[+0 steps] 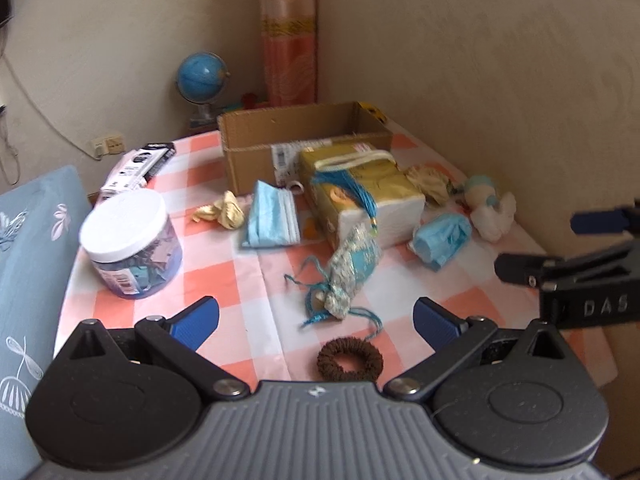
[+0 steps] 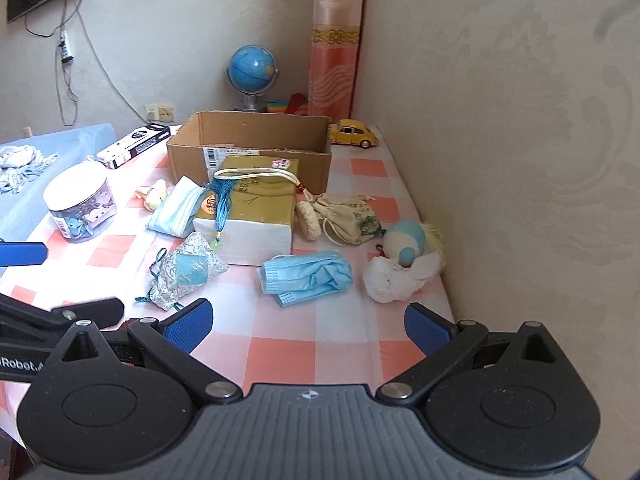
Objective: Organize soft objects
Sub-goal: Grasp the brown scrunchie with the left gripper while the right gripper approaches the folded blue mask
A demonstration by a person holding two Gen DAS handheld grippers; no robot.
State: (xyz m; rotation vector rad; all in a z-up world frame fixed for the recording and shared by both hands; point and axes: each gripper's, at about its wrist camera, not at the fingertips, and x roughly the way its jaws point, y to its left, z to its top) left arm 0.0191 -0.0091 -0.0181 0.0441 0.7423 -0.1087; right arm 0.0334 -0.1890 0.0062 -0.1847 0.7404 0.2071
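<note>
Checked tablecloth [image 2: 304, 356] cluttered: cardboard box [image 2: 256, 140], masks, pouches; both grippers' jaws spread, empty.

My left camera was soft — the box label [image 1: 282, 156] stayed unreadable. The yellow toy car [image 1: 374, 111] hid behind the cardboard box [image 1: 256, 148]; my right gripper [image 1: 532, 246] ran off-frame.

There were two blue masks [image 2: 308, 276] [image 2: 176, 208], two little bags [image 2: 188, 274] [image 2: 350, 220], one cardboard box [image 2: 256, 148], one jar [image 2: 82, 208], one globe [image 2: 252, 68], one toy car [image 2: 354, 133] and one brown hair band [image 1: 350, 360].
</note>
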